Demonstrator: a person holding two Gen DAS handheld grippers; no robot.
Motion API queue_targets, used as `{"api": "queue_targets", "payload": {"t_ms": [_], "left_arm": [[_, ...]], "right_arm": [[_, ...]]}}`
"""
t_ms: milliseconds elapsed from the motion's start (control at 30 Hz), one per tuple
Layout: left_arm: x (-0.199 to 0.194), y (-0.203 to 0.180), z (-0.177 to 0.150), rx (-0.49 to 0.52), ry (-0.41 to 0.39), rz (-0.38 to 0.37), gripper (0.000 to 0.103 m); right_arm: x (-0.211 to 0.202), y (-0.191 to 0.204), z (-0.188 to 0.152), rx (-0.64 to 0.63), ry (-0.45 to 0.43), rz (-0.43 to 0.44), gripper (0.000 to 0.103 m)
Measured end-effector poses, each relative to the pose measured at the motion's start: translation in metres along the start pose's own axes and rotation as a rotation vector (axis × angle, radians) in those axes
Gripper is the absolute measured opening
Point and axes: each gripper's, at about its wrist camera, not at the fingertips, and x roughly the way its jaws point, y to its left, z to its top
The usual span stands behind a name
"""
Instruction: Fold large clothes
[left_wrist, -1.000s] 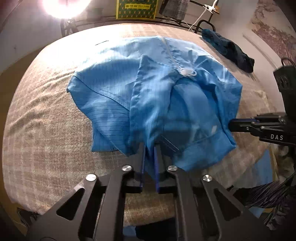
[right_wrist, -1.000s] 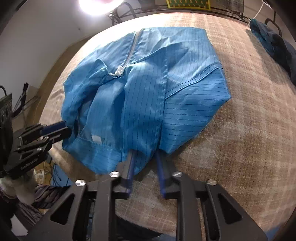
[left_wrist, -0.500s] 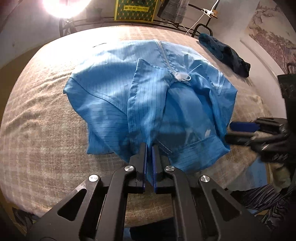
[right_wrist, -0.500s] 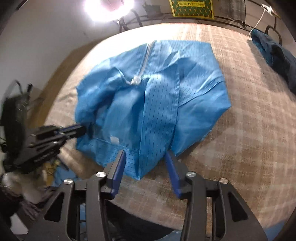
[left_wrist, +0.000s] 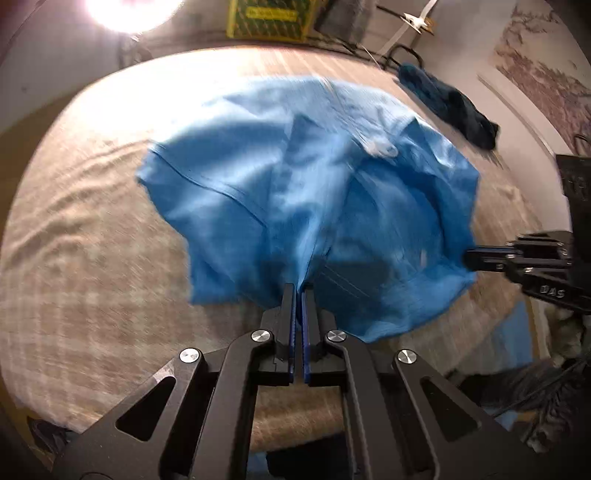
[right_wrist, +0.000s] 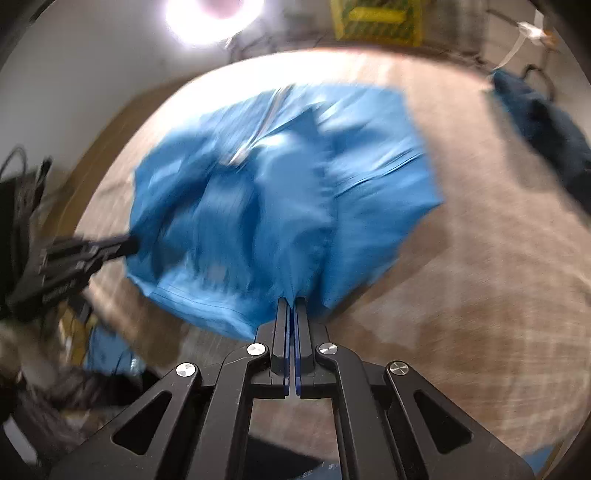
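A light blue zip-up garment (left_wrist: 280, 184) lies crumpled on the beige checked bed cover (left_wrist: 85, 280); both views are motion-blurred. My left gripper (left_wrist: 299, 286) is shut on the garment's near hem, with cloth pinched between its fingers. In the right wrist view the same garment (right_wrist: 280, 206) spreads ahead, and my right gripper (right_wrist: 295, 300) is shut on its near edge. Each gripper also shows in the other's view: the right gripper (left_wrist: 471, 254) at the garment's right side, the left gripper (right_wrist: 131, 243) at its left side. The white zip pull (left_wrist: 380, 147) sits near the middle.
A dark blue cloth (left_wrist: 447, 105) lies at the far right of the bed, also the dark cloth (right_wrist: 546, 129). A bright lamp (left_wrist: 129, 11) and a yellow-green box (left_wrist: 266, 18) stand behind the bed. Bare cover stretches left (left_wrist: 74, 221) and right (right_wrist: 498, 277).
My right gripper opened, shifted along the near edge and shut on the cloth again. The left gripper's fingers pressed fully together on the hem. The garment has bunched and moved slightly.
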Motion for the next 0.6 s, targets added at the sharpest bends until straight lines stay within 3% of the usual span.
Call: {"api": "queue_targets", "payload": {"t_ms": [67,167,233,300,467,600], "left_arm": [[-0.006,-0.001,-0.002,0.011,-0.006,-0.008,0.0],[-0.023,0.007,0.002,-0.027,0.007,-0.129,0.005],[-0.038,0.012,0.009,-0.033,-0.043,-0.156,0.007],[-0.048,0.022,0.023,-0.052,-0.093,-0.13,0.016],[-0.034,0.072,0.065,-0.222,-0.172,-0.089,0.019],[-0.005,0.084,0.083,-0.205,-0.154,-0.043,0.019]], "right_arm": [[0.007,0.006,-0.001,-0.034,0.046,0.021,0.006],[-0.008,0.007,-0.001,-0.092,0.057,0.112,0.006],[-0.027,0.0,0.003,-0.106,0.002,0.167,0.006],[-0.045,-0.011,0.009,-0.101,-0.071,0.204,0.006],[-0.049,-0.051,0.04,0.015,-0.232,0.087,0.008],[-0.026,-0.072,0.071,0.08,-0.275,0.059,0.008]]}}
